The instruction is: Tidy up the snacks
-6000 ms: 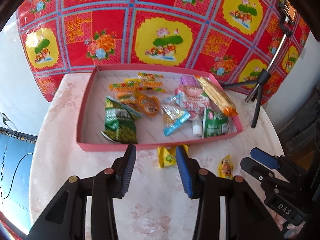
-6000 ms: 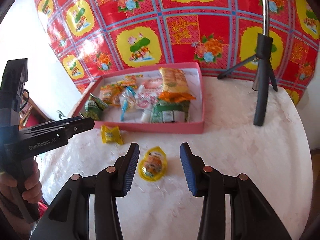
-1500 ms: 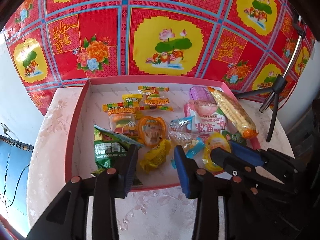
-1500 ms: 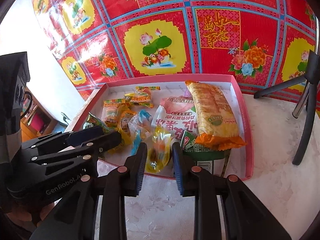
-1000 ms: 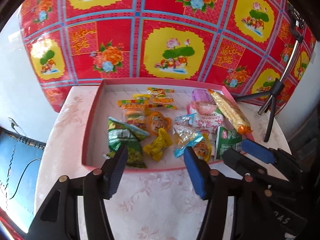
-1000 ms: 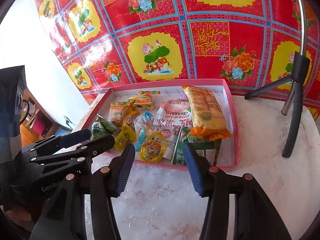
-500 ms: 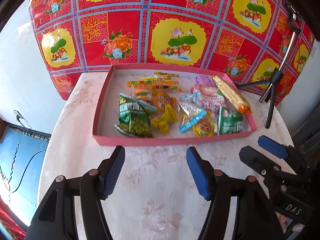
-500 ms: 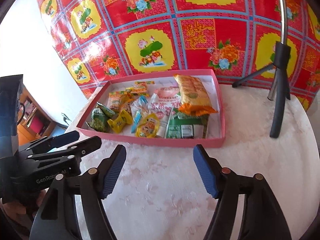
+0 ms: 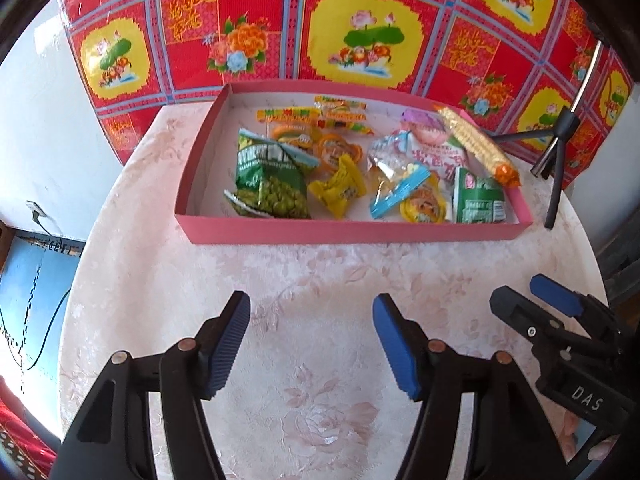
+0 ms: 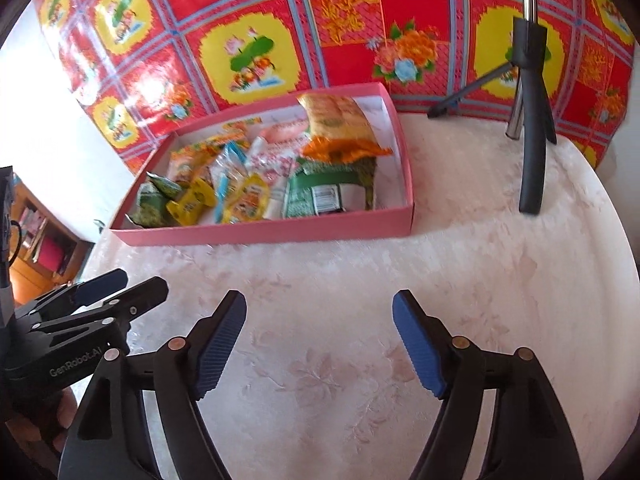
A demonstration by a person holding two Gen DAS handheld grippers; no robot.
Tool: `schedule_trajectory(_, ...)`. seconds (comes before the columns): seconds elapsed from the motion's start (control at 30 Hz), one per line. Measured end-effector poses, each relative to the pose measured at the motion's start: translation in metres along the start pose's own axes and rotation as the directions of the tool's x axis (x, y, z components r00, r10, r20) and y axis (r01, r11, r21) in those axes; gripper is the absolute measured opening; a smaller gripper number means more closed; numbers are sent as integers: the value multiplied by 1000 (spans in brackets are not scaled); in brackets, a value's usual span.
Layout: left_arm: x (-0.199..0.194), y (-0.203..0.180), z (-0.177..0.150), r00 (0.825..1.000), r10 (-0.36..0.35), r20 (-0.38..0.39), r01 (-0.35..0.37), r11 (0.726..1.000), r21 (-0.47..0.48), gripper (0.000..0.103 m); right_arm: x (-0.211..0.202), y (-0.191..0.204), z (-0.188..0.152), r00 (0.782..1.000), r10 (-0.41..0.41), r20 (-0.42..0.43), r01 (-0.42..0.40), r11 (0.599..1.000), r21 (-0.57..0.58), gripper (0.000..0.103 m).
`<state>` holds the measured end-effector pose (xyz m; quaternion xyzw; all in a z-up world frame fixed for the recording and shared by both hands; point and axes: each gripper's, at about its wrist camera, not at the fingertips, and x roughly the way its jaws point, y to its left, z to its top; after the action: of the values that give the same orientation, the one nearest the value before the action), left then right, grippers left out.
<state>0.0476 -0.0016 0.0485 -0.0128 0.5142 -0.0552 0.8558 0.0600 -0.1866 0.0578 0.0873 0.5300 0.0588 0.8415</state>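
- left claw point(image 9: 311, 312): jaws wide apart, nothing between the blue pads, over bare table point(image 9: 320, 272) in front of the box
- pink box point(image 9: 352, 235): shallow, sits on the far half of the table against the red-and-yellow flowered cloth point(image 9: 360, 20); all visible snacks lie inside it
- box contents, left to right in the left wrist view: green pea bag point(image 9: 268, 178) at the near left, yellow wrapped candy point(image 9: 338, 186) just beside it, orange round pack point(image 9: 332, 150) behind, long striped candy sticks point(image 9: 316, 114) along the far wall, blue-edged clear packet point(image 9: 400, 186), yellow round snack point(image 9: 424, 206) near the front wall, pink-white bag point(image 9: 432, 148), green packet point(image 9: 478, 198) at the near right, long orange cracker pack point(image 9: 476, 144) along the right side
- black tripod point(image 9: 556, 160): stands on the table right of the box, apart from it
- right claw point(image 10: 319, 308): jaws opening, already wide, nothing between them, over bare table near the box front; also seen from the left wrist view at the right edge
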Motion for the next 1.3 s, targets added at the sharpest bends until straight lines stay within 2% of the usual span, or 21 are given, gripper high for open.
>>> schedule_trajectory(0.17, 6, 1, -2, 1000, 2, -14, -2, 1000, -6, 67, 7, -1, -2, 999, -18, -30, 18, 1000, 3, 80)
schedule_trajectory(0.6, 6, -3, -1, 1000, 16, -9, -16, 1000, 1, 68, 9, 8, -4, 997, -72, -13, 71, 996, -55, 83)
schedule_trajectory(1.3, 8, -4, -3, 1000, 20, -8, -20, 1000, 7, 68, 8, 8, -4, 998, -64, -7, 64, 997, -51, 83)
